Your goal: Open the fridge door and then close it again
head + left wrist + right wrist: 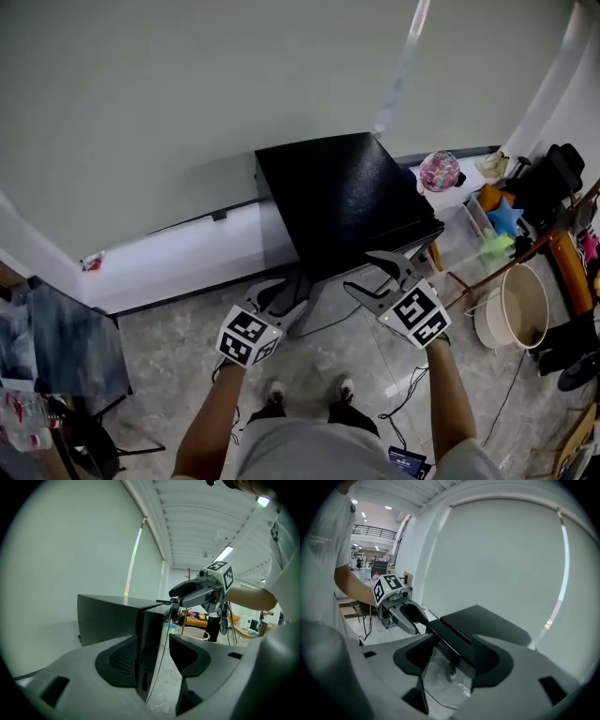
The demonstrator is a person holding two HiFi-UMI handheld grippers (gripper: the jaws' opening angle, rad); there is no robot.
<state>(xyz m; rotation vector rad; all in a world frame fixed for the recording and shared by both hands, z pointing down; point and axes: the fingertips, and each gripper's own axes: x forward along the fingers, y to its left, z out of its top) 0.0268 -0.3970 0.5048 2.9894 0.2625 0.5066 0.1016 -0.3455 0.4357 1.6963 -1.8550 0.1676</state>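
Pale wall (187, 112) behind fridge (342, 202); left gripper (289, 294), right gripper (368, 277) near its front.

Held forward: left hand-held gripper (286, 298), right hand-held gripper (362, 273); jaws apart, seemingly empty.

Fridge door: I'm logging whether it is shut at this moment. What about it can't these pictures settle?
- Head view: the fridge shows mostly its top; the left gripper and right gripper cover its front edge.
- Left gripper view: the lower part of the door is cut off by that gripper's own body.
- Right gripper view: the jaws cover the door seam, so shut or ajar is unclear.
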